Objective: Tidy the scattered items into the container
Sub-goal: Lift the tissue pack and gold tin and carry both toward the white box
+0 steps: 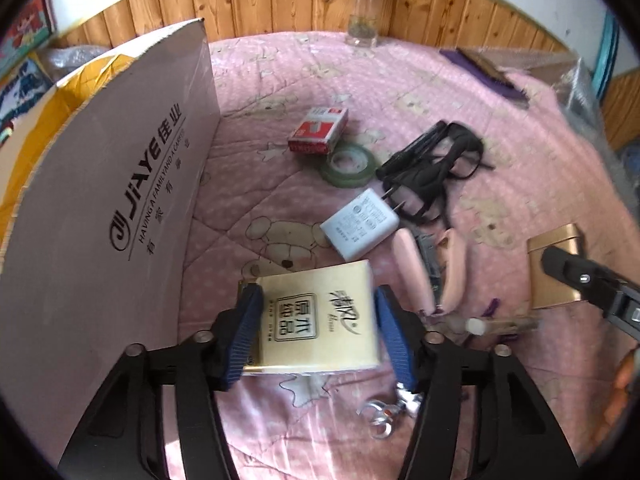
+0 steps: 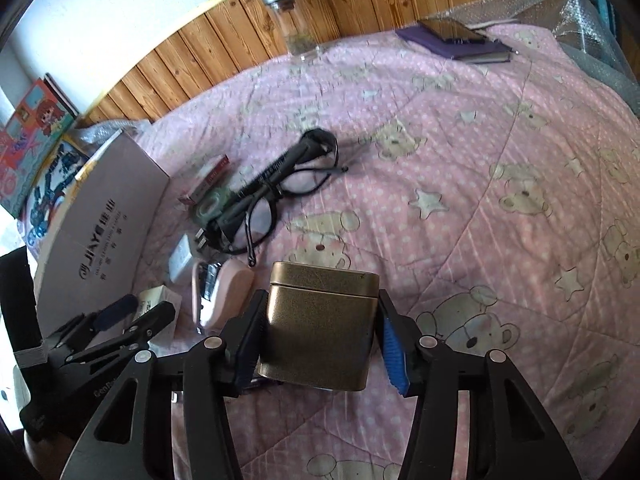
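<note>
Tissues (image 1: 316, 320) soft, light, pinched midway in left tool (image 1: 316, 332); tin (image 2: 320, 332) stiff, slick, clamped sidewise in right tool (image 2: 320, 344), beside box (image 1: 112, 184)

Things at the edges of the pink bear quilt (image 2: 480, 184)

A tall glass jar with a grey lid (image 1: 365, 8) stands by the brown wooden wall (image 1: 280, 0). A purple notebook (image 2: 452, 46) lies near shiny bubble wrap (image 2: 592, 36). Colourful picture boxes (image 2: 36, 136) lean on the left.
</note>
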The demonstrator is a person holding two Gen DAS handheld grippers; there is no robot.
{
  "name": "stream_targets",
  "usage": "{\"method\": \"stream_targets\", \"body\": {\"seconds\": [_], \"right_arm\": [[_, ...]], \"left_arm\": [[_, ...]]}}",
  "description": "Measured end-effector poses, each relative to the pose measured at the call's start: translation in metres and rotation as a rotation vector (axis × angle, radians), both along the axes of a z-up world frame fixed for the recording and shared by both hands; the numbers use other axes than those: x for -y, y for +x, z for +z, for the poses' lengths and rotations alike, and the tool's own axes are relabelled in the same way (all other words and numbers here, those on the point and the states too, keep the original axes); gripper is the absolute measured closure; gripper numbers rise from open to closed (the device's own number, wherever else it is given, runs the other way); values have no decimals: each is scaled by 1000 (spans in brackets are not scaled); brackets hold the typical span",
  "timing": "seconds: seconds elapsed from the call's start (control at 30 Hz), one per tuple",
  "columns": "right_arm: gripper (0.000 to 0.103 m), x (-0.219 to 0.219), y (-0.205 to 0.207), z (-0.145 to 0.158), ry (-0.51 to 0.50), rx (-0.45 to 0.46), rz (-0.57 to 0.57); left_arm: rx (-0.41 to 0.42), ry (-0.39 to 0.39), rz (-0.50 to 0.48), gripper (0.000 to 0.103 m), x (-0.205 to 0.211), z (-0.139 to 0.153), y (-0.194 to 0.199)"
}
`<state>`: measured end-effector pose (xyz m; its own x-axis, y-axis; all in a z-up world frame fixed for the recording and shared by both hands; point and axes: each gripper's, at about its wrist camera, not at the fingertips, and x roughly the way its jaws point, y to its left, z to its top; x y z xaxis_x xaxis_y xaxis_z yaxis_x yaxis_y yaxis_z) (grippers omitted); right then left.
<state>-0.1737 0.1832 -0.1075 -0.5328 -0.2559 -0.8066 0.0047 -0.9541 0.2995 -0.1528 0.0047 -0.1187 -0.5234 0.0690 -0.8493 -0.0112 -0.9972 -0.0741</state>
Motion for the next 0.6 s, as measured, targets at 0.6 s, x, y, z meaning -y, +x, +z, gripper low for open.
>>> {"method": "stream_targets", "body": {"seconds": [0.6], "right_arm": [[50, -6, 12, -5, -92, -10, -2]], "left_arm": [[-15, -108, -182, 43, -33, 7, 8]]}}
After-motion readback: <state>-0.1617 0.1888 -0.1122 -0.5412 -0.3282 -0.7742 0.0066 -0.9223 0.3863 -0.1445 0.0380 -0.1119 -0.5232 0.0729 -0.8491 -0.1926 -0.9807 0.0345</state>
